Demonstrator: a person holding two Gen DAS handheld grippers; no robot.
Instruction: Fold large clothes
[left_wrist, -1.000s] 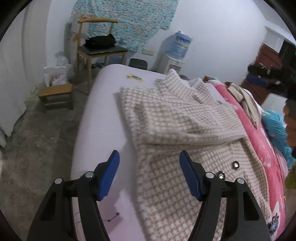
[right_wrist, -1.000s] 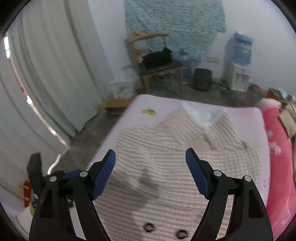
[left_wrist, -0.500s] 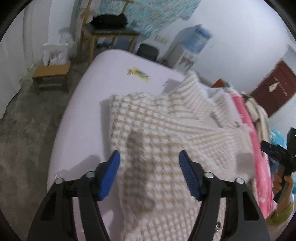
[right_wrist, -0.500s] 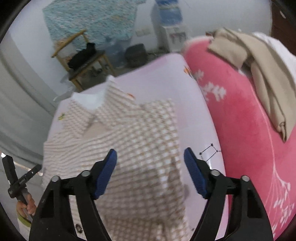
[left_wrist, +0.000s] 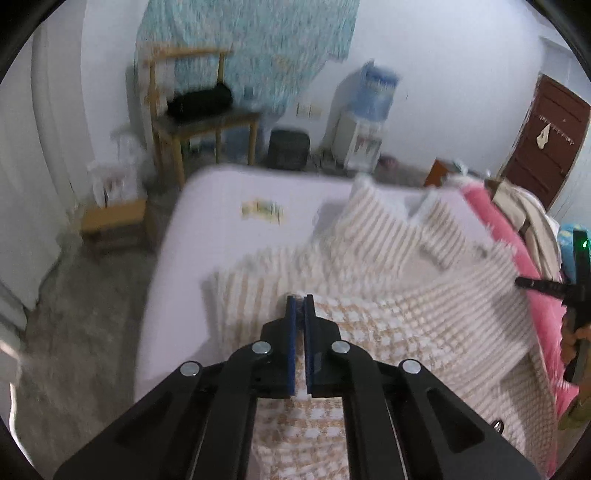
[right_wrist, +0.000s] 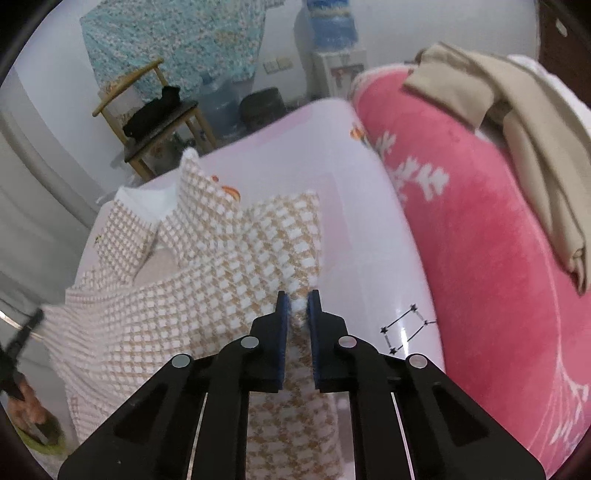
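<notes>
Pale lilac bed (left_wrist: 207, 236): beige-and-white checked woven coat (left_wrist: 406, 295) spread near its foot edge. Left gripper (left_wrist: 299, 300) and right gripper (right_wrist: 298, 295) fingers pinch opposite hems; fabric looks thick, soft, floppy.

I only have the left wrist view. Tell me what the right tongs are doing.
Observer: The right tongs are shut on the checked coat, pinching its edge nearest the pink blanket.
Operator: Report what lies right of that edge.
Observer: Bare lilac bed sheet with a small black constellation print.
Operator: Describe what sits on the blanket.
Observer: A beige garment is draped over its top.
</notes>
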